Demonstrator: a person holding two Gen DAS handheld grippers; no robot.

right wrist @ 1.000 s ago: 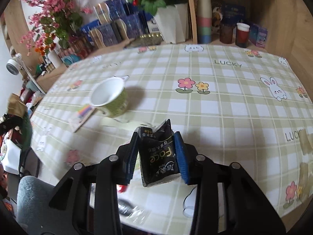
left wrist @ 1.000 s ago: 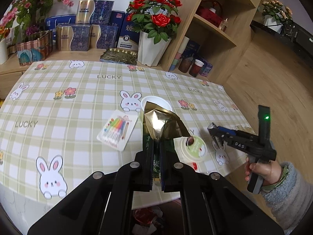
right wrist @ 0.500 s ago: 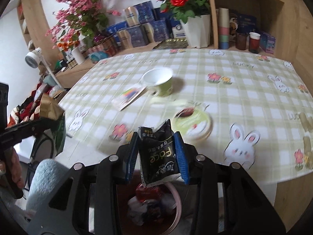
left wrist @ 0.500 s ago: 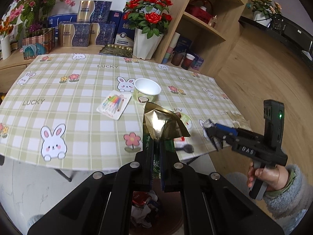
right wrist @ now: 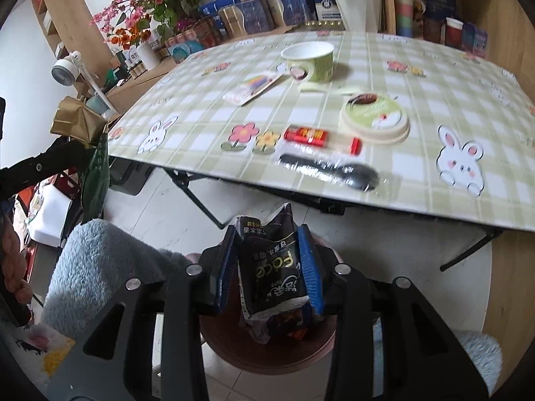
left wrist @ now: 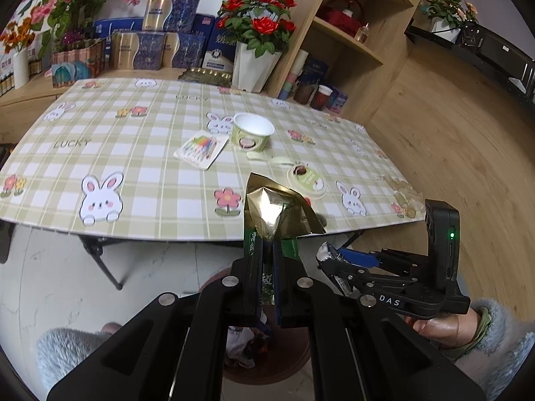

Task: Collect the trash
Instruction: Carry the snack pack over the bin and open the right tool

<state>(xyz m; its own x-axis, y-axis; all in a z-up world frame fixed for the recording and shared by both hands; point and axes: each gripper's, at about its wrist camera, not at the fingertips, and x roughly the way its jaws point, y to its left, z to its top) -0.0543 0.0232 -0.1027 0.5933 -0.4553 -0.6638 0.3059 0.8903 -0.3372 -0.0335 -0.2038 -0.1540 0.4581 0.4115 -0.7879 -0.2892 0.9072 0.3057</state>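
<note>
While both grippers hang over the bin, each one is clenched on a wrapper.

Nearest, the right gripper (right wrist: 269, 267) grasps a black snack packet (right wrist: 272, 277) upright between its blue pads, and the brown trash bin (right wrist: 267, 351) lies directly below it, so a plain release looks enough. The left gripper (left wrist: 267, 264) pinches a green-and-gold foil wrapper (left wrist: 274, 210), long axis standing up out of the jaws, with the bin (left wrist: 267, 361) underneath and slightly ahead; the right one seems the better centred. Farther off, on the checked table (right wrist: 418, 173), wait a red tube (right wrist: 321, 137), a wrapped black spoon (right wrist: 331, 168), a round lid (right wrist: 374, 118), a green cup (right wrist: 311, 60) and a candle card (right wrist: 254, 87).
</note>
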